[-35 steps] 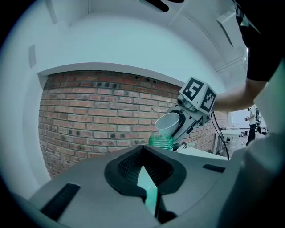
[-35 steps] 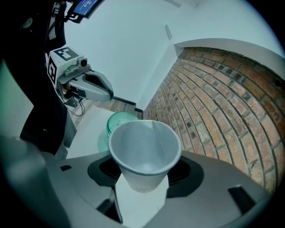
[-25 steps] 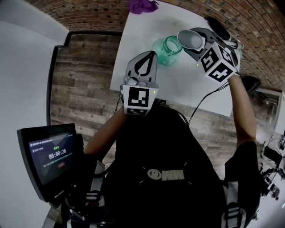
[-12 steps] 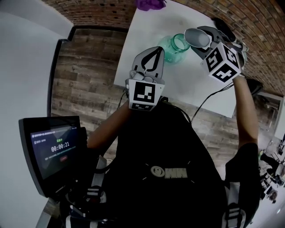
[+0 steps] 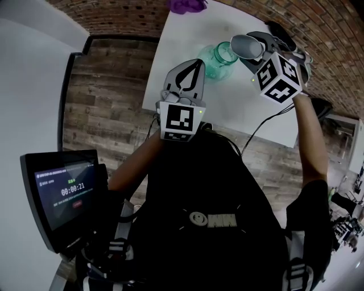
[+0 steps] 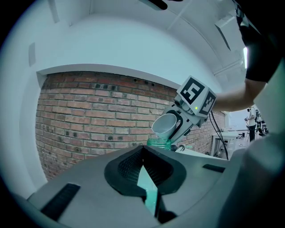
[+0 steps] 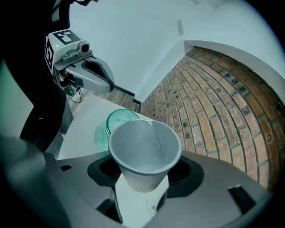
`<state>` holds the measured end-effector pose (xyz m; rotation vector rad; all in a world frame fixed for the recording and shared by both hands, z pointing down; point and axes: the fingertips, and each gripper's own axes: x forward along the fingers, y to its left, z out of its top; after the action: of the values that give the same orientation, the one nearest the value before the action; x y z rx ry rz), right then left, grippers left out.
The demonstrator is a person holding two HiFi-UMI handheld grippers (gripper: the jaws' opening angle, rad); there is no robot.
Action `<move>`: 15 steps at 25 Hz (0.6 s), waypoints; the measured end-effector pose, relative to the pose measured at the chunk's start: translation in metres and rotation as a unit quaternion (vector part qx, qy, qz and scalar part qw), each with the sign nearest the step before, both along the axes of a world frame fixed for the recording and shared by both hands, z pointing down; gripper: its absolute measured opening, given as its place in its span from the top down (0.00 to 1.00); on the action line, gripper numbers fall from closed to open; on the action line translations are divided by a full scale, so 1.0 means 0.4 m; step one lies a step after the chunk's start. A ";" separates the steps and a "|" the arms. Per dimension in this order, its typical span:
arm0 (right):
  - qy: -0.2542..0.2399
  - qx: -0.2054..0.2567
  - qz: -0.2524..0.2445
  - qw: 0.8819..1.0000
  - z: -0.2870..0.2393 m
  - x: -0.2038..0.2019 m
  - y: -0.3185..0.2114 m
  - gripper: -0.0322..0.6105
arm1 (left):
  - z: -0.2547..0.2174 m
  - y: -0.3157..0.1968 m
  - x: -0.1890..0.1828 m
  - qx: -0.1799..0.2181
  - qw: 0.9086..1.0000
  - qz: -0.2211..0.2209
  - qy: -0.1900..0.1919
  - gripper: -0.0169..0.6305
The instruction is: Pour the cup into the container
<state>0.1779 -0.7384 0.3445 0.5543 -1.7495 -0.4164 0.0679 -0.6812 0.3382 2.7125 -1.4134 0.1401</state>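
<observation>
A green glass jar (image 5: 219,58) stands on the white table (image 5: 187,34). My right gripper (image 5: 251,54) is shut on a white paper cup (image 5: 244,45), which is tipped with its rim just over the right side of the jar's mouth. In the right gripper view the cup (image 7: 143,151) fills the middle between the jaws of the right gripper (image 7: 141,187), with the jar (image 7: 116,124) behind and below it. The cup's inside looks nearly bare. My left gripper (image 5: 195,65) hovers shut and holding nothing to the jar's near left. In its own view the left gripper (image 6: 149,178) points at the jar (image 6: 159,143) and the cup (image 6: 164,125).
A purple cloth (image 5: 185,5) lies at the table's far edge. A black object (image 5: 278,31) sits at the table's far right corner. A brick wall (image 6: 98,116) runs behind the table. A timer screen (image 5: 62,190) stands at my lower left, over the wooden floor (image 5: 108,96).
The cup in my right gripper has rolled slightly over the jar's mouth. The left gripper has kept its place.
</observation>
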 end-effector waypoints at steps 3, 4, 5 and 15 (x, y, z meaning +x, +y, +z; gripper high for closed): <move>0.003 0.001 0.001 1.000 0.000 0.001 0.001 0.53 | 0.002 0.001 -0.004 -0.003 1.000 -0.002 -0.004 0.97; 0.005 0.002 0.001 1.000 0.000 0.003 0.000 0.53 | 0.001 0.001 -0.004 -0.003 1.000 -0.002 -0.005 0.97; 0.006 0.002 0.001 1.000 0.001 0.005 0.000 0.53 | 0.001 0.001 -0.004 -0.003 1.000 -0.002 -0.006 0.97; 0.009 0.003 0.000 1.000 0.002 0.002 -0.005 0.53 | -0.006 -0.004 -0.005 0.003 1.000 0.000 0.001 0.97</move>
<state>0.1789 -0.7406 0.3451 0.5531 -1.7312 -0.4253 0.0658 -0.6829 0.3358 2.7169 -1.4157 0.1340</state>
